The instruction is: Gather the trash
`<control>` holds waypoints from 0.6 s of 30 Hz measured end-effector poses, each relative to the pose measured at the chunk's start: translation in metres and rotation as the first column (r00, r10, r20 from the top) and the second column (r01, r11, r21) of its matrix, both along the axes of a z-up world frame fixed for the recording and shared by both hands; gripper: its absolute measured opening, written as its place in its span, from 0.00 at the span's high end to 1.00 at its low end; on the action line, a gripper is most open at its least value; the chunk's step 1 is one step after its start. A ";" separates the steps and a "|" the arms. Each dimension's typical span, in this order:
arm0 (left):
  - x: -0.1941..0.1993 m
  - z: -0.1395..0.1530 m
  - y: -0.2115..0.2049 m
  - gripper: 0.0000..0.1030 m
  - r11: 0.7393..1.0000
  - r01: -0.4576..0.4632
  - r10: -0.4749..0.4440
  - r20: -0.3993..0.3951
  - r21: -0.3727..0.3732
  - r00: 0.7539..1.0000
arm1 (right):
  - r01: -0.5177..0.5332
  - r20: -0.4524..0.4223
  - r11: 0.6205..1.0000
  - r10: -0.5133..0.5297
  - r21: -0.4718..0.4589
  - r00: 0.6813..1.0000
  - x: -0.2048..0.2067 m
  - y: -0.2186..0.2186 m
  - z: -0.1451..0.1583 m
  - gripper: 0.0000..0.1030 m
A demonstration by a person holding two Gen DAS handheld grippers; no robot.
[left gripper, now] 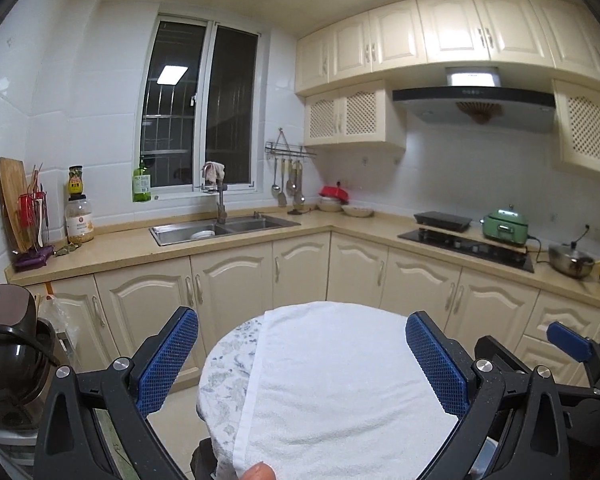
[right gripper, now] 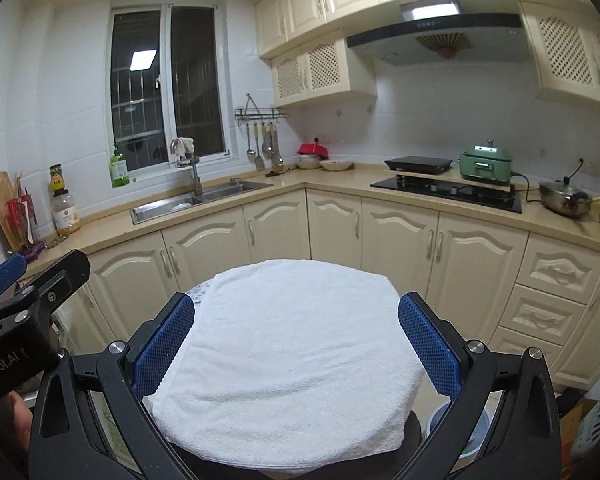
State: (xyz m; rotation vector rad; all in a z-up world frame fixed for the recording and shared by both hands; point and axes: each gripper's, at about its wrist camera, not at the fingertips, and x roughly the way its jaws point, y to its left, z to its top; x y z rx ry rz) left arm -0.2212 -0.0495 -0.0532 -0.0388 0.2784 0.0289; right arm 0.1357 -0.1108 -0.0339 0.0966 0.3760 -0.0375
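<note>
- Cream kitchen cabinets (left gripper: 228, 280) run in an L under a beige countertop (left gripper: 128, 246), filling the middle of both views.
- Centre left, a steel sink (left gripper: 220, 230) sits below a dark window (left gripper: 198, 112); a green cooker (left gripper: 505, 226) stands at the right.
- Low in the frame, a round table under a white towel (right gripper: 284, 360) lies close to both cameras.
- Left gripper (left gripper: 302, 364): blue pads spread wide apart, holding nothing, over the towel.
- Right gripper (right gripper: 296, 352): fingers likewise spread, empty, above the towel.
- No trash can be made out on the towel; a blue bin rim (right gripper: 466, 432) shows at lower right in the right wrist view.
</note>
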 end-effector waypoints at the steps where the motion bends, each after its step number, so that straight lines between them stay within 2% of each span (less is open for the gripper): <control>1: -0.001 0.001 0.001 0.01 1.000 -0.003 0.003 0.001 0.000 1.000 | 0.001 -0.004 1.000 -0.001 -0.004 1.000 -0.001 0.000 -0.001 0.00; 5: 0.009 0.005 0.008 0.01 1.000 0.005 -0.005 0.005 -0.019 1.000 | 0.019 -0.011 1.000 -0.019 -0.008 1.000 -0.003 -0.003 -0.003 0.00; 11: 0.023 -0.004 0.003 0.01 1.000 -0.008 0.008 0.016 0.017 1.000 | 0.045 -0.013 0.999 -0.045 -0.011 0.999 -0.004 -0.011 -0.004 0.00; 18: 0.029 -0.010 0.002 0.01 0.999 0.029 -0.029 -0.006 0.027 1.000 | 0.061 -0.014 0.998 -0.061 -0.007 0.998 -0.005 -0.015 -0.005 0.00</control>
